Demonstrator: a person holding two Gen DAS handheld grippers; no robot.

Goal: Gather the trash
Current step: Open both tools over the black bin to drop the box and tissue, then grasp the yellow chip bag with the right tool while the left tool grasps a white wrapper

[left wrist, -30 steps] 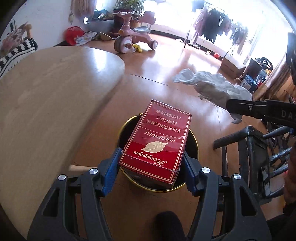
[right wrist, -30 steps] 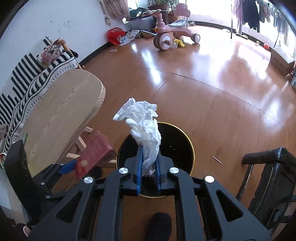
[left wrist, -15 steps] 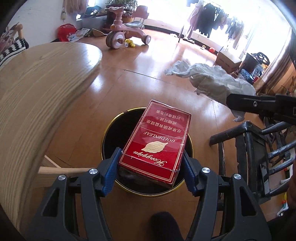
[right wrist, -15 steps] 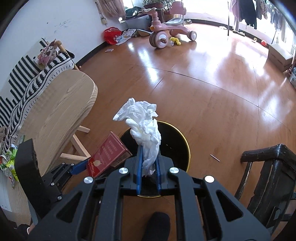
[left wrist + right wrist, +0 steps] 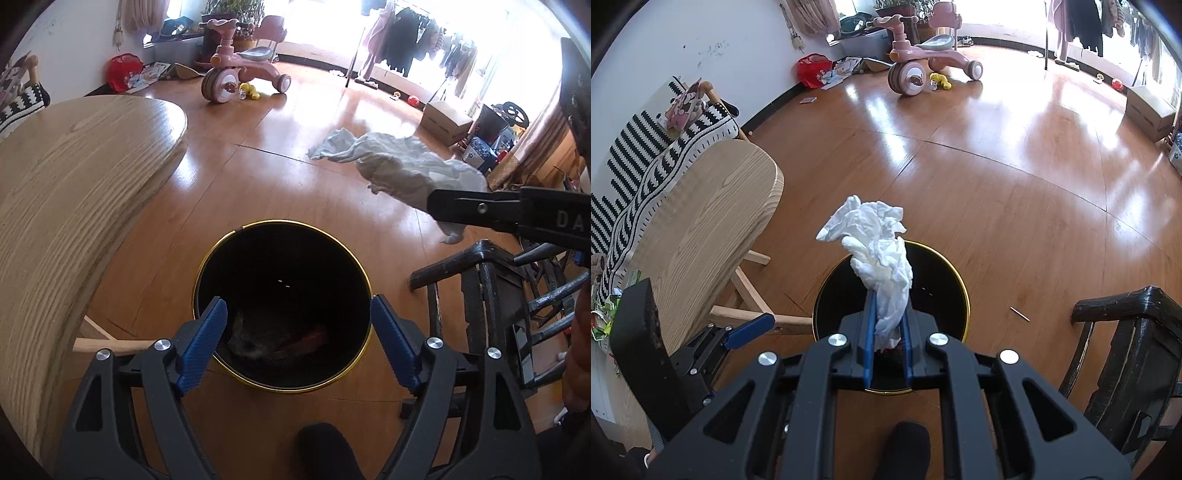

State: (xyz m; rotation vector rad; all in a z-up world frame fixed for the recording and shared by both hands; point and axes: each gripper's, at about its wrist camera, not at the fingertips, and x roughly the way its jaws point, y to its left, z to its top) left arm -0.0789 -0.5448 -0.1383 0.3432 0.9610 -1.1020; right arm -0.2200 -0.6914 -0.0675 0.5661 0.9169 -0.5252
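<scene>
on the glossy wooden floor [image 5: 295, 155] stood the black bin [image 5: 282, 306]. above it our left gripper [image 5: 297, 325] had just been opening, nothing between its fingers, a reddish thing [image 5: 303, 338] lying inside the bin. our right gripper [image 5: 888, 332] pinched the white tissue [image 5: 879, 254] above the bin.
</scene>
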